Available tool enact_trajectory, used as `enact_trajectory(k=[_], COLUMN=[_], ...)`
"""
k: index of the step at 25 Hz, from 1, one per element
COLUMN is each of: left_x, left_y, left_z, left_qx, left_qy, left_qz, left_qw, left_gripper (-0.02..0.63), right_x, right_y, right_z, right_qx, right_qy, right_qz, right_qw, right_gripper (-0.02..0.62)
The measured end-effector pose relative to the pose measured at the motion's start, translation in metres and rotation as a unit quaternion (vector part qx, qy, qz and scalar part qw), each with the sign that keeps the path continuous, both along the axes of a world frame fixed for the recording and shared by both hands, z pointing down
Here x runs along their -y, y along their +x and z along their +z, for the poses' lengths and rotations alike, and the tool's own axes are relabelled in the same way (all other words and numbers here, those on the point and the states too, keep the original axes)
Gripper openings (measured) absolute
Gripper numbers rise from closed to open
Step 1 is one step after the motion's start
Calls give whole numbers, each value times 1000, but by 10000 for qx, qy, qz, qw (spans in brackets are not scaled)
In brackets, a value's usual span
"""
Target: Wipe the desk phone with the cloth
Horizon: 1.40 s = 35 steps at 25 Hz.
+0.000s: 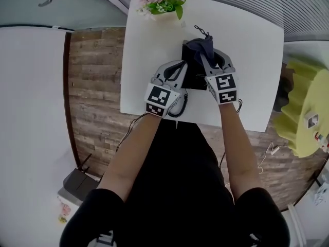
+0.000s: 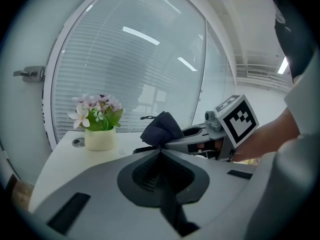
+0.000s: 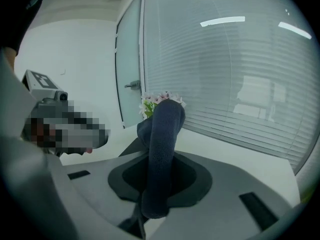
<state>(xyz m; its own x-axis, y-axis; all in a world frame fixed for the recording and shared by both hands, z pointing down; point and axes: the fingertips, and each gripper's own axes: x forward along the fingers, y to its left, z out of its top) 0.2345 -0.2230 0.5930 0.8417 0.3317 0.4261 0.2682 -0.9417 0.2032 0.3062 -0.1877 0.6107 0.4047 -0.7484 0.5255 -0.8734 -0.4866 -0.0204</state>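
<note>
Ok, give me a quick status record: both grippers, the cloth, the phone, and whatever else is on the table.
left gripper: jaws together, nothing between them; at the phone's left side
right gripper: jaws shut on the cloth
cloth: dark, bunched, sticking out past the jaws over the phone's far end; contact unclear
desk phone: black, mid-table, coiled cord at its near left
table: white
also present: potted flowers at the far edge

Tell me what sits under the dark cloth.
The cloth, pinched in the right gripper, hangs over the black desk phone on the white table. The cloth and gripper cover much of the phone's top, so its keys cannot be seen.
</note>
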Motion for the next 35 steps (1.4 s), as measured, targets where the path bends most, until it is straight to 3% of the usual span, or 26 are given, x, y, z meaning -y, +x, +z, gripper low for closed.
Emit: enact_trajectory(k=[5, 12, 25, 35], left_x=[5, -1, -15, -25], left_y=[-3, -7, -37, -47], left_z=[2, 12, 37, 44], left_qx=[12, 139, 374, 482], left_qy=[-141, -93, -128, -294], left_qz=[51, 410, 683, 690], left_qw=[9999, 9990, 9969, 9960], left_gripper=[11, 11, 11, 11], right_x=[-3, -19, -36, -50], right_y=[-15, -46, -91, -117], right_z=[9, 25, 49, 66], right_qx=[-307, -154, -2, 397], right_qy=[-603, -819, -887, -879], right_qz=[-117, 110, 398, 534], right_qw=[9976, 9965, 9953, 9939], right_gripper=[92, 91, 91, 91])
